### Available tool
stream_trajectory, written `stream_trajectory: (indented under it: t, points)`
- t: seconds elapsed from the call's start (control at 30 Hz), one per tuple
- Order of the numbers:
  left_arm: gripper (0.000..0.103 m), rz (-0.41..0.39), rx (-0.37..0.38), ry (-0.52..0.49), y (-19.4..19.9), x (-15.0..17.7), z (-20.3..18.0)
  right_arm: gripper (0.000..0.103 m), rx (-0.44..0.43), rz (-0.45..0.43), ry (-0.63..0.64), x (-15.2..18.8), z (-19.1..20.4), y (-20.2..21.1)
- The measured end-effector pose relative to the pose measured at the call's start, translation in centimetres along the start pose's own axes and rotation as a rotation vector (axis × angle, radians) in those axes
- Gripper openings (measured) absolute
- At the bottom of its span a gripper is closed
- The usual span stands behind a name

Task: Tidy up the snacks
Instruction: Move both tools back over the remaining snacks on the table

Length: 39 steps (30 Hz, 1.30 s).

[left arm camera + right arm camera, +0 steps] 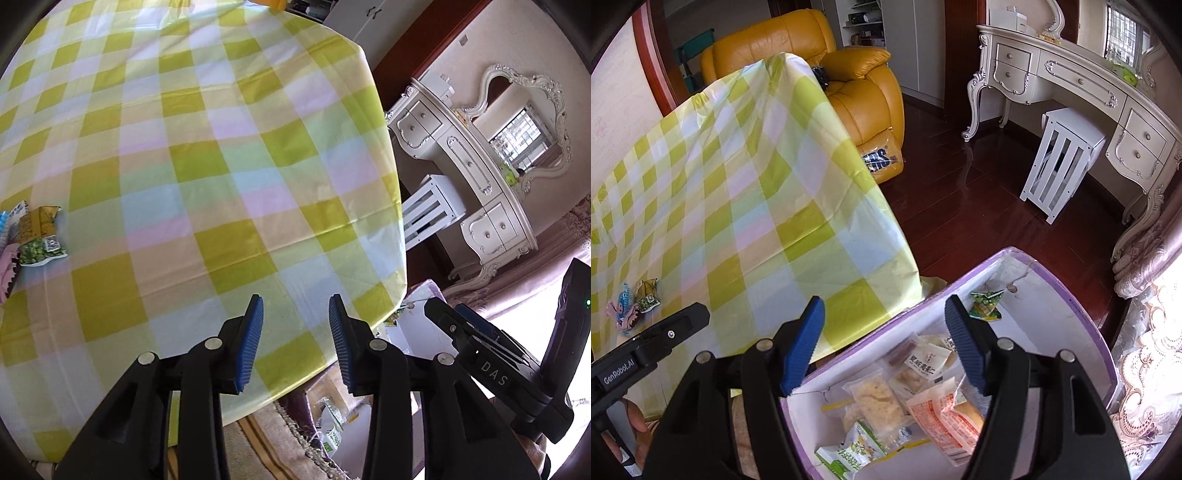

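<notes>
My left gripper (295, 299) hangs open over the near right corner of the table with the green-checked cloth (207, 155); nothing is between its blue pads. A few snack packets (37, 240) lie at the table's left edge, far from it. My right gripper (885, 301) is open and holds nothing, above the white box with a purple rim (1086, 321) that stands beside the table. Several snack packets (923, 373) lie in the box, and a green one (986, 304) sits alone at its far end. The small pile of packets (635, 302) also shows on the cloth.
The table edge (886, 206) drops to a dark wood floor (960, 206). A yellow armchair (820, 59) stands behind the table. A white dressing table (1071, 85) and a white stool (1060, 162) are at the right, and a curtain (1145, 266) hangs by the box.
</notes>
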State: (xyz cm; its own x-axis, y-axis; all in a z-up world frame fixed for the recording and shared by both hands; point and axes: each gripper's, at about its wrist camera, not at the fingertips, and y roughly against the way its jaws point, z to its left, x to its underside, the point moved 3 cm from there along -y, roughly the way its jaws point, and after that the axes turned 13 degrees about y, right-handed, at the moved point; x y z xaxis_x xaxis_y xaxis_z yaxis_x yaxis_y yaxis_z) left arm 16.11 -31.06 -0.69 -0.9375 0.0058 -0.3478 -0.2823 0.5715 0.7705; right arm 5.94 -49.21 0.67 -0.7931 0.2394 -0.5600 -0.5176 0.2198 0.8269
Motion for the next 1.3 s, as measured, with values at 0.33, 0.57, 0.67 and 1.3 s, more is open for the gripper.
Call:
stream_trajectory:
  t: [0.33, 0.57, 0.67, 1.3]
  points:
    - [0.043, -0.140, -0.052, 0.096, 4.5, -3.2, 5.2, 0.069, -0.040, -0.005, 0.078, -0.9, 5.3, 0.3]
    - [0.047, -0.258, -0.127, 0.197, 8.3, -5.9, 10.7, 0.069, -0.097, -0.022, 0.145, -1.9, 10.1, 0.5]
    - [0.049, -0.282, -0.147, 0.249, 9.6, -6.7, 13.4, 0.069, -0.121, -0.029, 0.169, -2.4, 12.0, 0.6]
    - [0.058, -0.288, -0.255, 0.488, 14.7, -1.4, 25.7, 0.073, -0.301, -0.045, 0.338, -3.5, 25.9, 0.6]
